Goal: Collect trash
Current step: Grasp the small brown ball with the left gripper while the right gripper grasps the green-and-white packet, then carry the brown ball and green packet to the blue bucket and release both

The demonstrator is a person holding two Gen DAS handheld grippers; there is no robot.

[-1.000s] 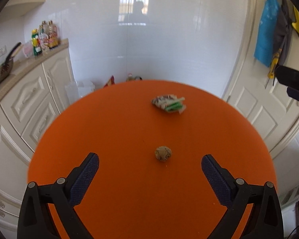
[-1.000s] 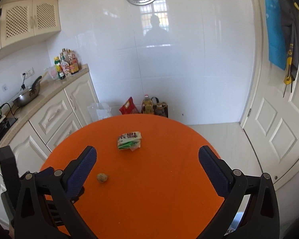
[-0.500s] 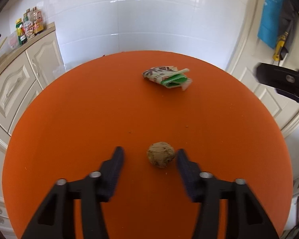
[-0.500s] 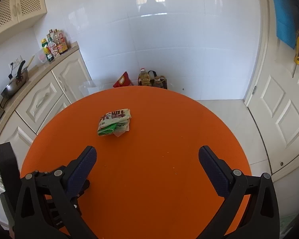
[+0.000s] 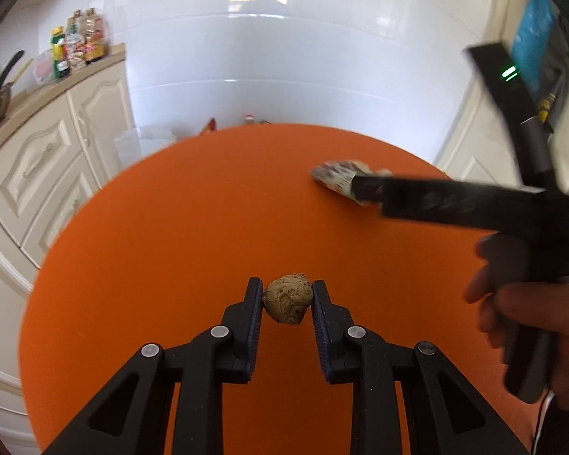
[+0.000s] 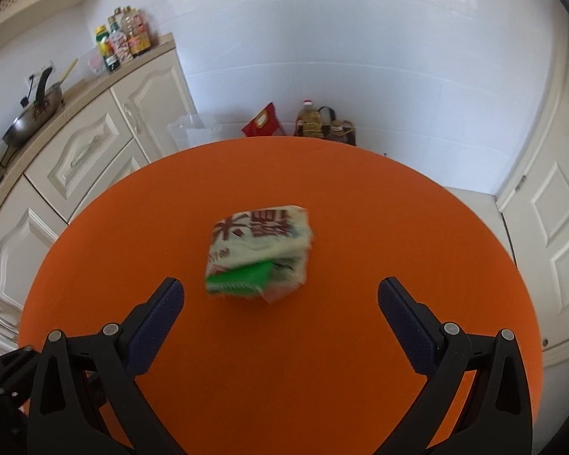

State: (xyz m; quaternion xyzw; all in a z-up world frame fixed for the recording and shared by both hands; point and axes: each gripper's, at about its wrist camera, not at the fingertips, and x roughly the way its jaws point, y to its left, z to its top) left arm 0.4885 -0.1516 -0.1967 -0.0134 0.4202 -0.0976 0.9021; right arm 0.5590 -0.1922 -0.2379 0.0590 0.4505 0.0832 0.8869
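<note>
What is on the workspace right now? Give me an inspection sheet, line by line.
Surface: round orange table.
Job's things: brown crumpled ball; folded snack wrapper.
Clutter: nothing seen.
Grippers: left gripper closing, pads touching the ball; right gripper open, short of the wrapper.
Cables: thin white cable at the person's hand.
Surroundings: cream cabinets, bottles, pan, white door.

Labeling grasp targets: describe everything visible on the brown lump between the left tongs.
The brown lump is a small, roundish, tan-brown wad with a rough, crumpled, matte surface; it could be balled paper or something doughy, I cannot tell which. It sits near the front of the orange table, between the tips of the left tongs, whose jaws are closing, with both pads at its sides and apparently touching. No other object touches it.
</note>
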